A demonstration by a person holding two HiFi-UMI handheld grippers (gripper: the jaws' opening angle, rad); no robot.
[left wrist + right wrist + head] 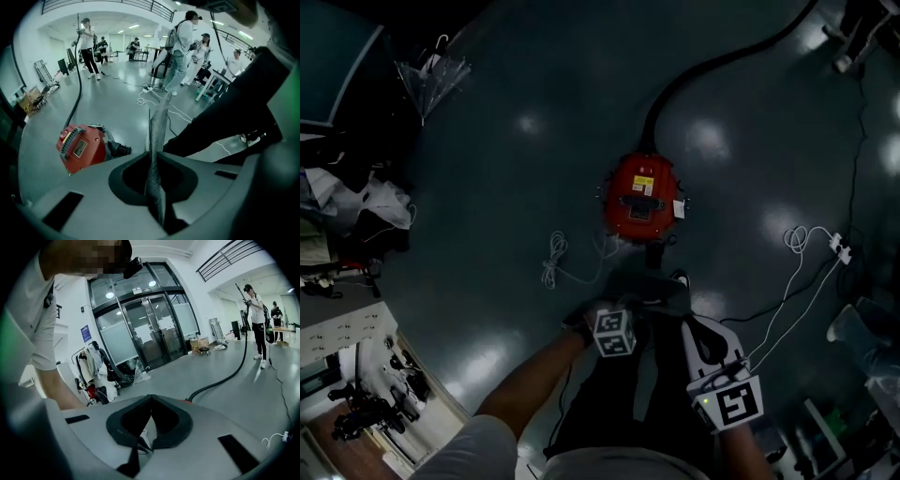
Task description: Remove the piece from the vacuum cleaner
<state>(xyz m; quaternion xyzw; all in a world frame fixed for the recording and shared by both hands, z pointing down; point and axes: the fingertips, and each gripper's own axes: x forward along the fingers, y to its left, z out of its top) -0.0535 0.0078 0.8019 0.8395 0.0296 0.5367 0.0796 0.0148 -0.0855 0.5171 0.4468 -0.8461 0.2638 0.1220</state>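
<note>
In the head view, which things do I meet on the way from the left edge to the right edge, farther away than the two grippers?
From the left: clear umbrella → coiled white cable → red vacuum cleaner → white power strip.

Red vacuum cleaner [640, 199] upright on floor [506, 187], black hose [675, 87] attached.
</note>
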